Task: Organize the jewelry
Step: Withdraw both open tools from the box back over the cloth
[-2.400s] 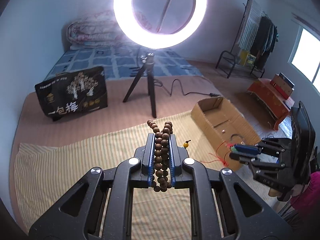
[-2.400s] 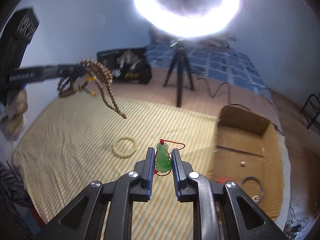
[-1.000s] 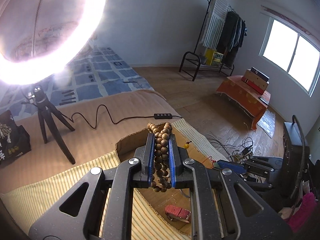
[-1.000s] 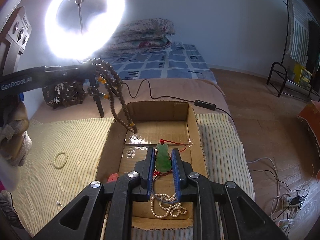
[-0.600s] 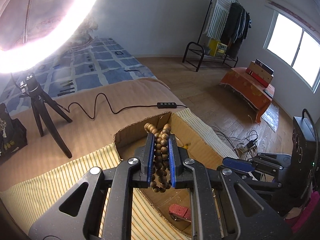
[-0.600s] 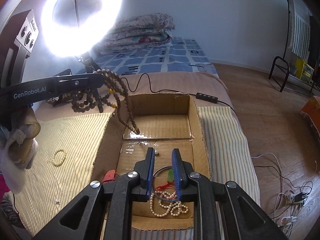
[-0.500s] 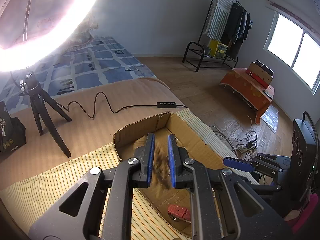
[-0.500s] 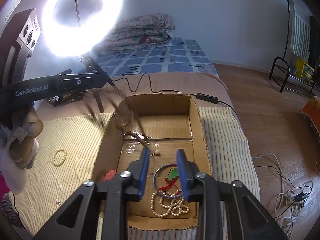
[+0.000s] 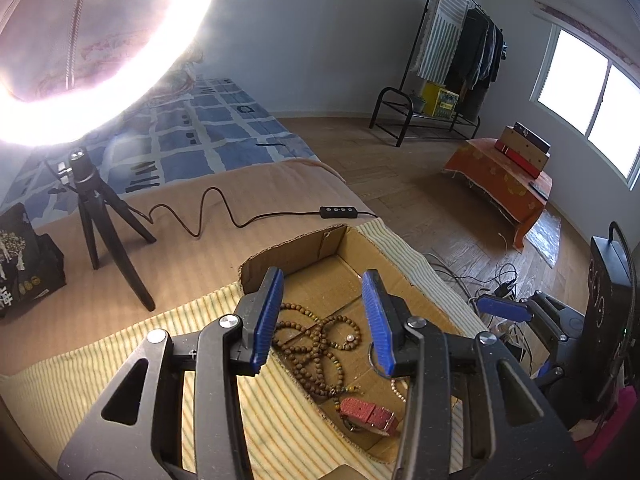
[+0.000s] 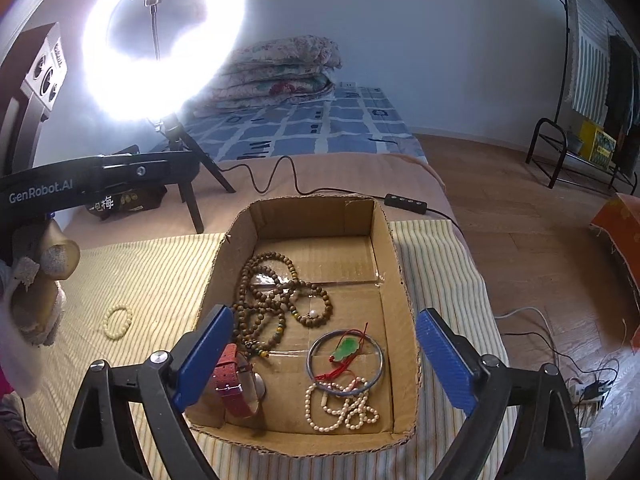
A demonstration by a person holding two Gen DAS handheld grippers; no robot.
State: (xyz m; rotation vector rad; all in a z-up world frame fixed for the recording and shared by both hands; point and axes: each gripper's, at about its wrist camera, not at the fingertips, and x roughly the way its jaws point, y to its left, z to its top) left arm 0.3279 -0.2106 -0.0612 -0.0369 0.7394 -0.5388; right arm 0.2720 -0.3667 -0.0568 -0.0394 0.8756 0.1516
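An open cardboard box lies on a striped mat. Inside it lie a brown wooden bead necklace, a green pendant on red cord within a metal bangle, a pearl necklace and a red watch strap. My right gripper is open and empty above the box's near end. My left gripper is open and empty above the bead necklace in the box. A pale bead bracelet lies on the mat left of the box.
A lit ring light on a black tripod stands behind the box, its cable and switch trailing right. A black bag sits beside the tripod. Folded quilts lie on the bed. A clothes rack and cables are on the floor.
Both grippers opened. The bead necklace dropped from my left gripper and the green pendant from my right gripper; both now lie in the box. Both grippers had moved from the mat to over the box.
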